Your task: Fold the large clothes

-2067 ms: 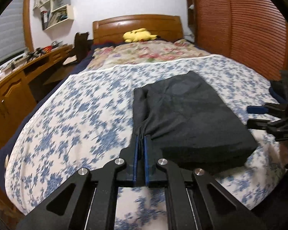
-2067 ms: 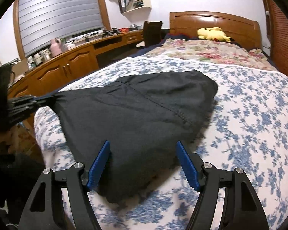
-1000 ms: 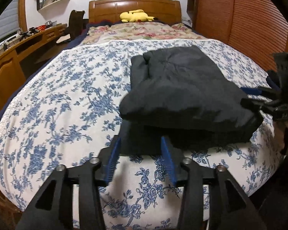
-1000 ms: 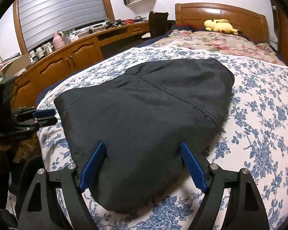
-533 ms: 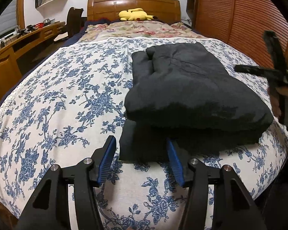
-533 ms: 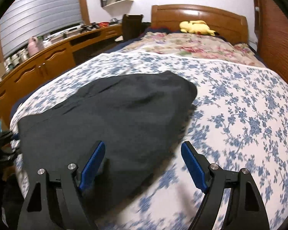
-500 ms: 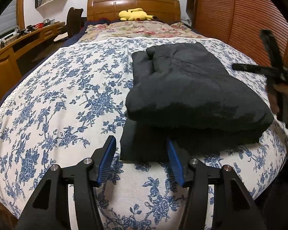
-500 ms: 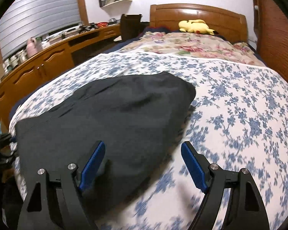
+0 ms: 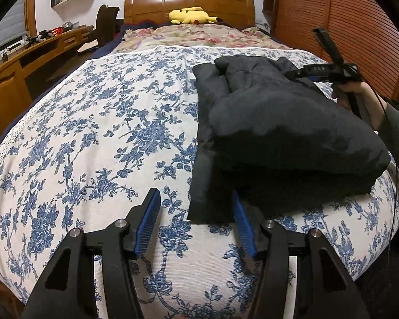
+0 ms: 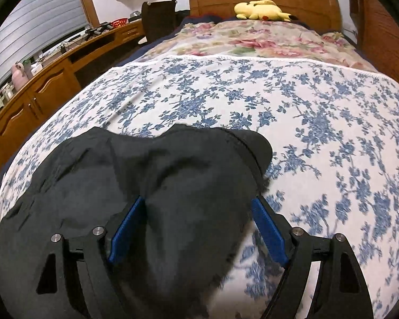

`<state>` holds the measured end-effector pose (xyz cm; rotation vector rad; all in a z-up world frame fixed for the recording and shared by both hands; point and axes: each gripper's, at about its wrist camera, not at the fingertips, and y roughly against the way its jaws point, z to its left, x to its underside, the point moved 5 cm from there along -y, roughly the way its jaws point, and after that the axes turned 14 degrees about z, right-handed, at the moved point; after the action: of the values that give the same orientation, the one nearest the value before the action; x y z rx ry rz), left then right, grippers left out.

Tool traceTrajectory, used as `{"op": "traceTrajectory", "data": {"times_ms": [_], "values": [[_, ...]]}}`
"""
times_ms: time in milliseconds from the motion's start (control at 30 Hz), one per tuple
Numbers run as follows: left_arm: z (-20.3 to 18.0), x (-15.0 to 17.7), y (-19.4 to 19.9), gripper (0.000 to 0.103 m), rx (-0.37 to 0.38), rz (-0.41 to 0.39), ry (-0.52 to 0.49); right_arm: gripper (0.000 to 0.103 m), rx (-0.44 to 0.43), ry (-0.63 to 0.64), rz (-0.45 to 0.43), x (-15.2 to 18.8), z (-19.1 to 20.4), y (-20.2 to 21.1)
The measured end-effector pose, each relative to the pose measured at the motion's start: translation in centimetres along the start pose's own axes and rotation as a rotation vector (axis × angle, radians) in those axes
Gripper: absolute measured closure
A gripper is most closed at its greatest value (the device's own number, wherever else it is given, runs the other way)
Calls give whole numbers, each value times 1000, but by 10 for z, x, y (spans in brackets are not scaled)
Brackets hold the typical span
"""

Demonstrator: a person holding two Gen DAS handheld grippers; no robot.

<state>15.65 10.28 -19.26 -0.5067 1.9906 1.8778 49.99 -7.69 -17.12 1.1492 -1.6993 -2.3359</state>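
Note:
A dark folded garment (image 9: 276, 130) lies on the blue-flowered bedspread (image 9: 93, 133) near the foot of the bed. My left gripper (image 9: 195, 222) is open, low over the bed, with the garment's near left corner between its blue pads. In the right wrist view the garment (image 10: 159, 186) fills the lower left. My right gripper (image 10: 198, 226) is open, its jaws wide around the garment's end; the fabric lies between the pads and hides part of the left finger. The right gripper also shows in the left wrist view (image 9: 324, 71), held by a hand at the garment's far right side.
A wooden headboard (image 9: 188, 2) with a yellow plush toy (image 9: 191, 16) stands at the far end. A floral quilt (image 10: 255, 40) covers the pillow end. A wooden desk (image 10: 48, 79) runs along the left. A slatted wooden wardrobe (image 9: 359, 26) lines the right.
My left gripper let go of the garment's corner, opened, and drew back. My right gripper moved forward along the garment's right side and now straddles its end, still open.

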Motion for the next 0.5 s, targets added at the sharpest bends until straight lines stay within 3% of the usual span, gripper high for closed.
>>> {"op": "traceTrajectory", "data": {"times_ms": [500], "values": [[-3,-7,-1,43,60,-14,22,7,-49,-38,59,-16,-22,-40]]}}
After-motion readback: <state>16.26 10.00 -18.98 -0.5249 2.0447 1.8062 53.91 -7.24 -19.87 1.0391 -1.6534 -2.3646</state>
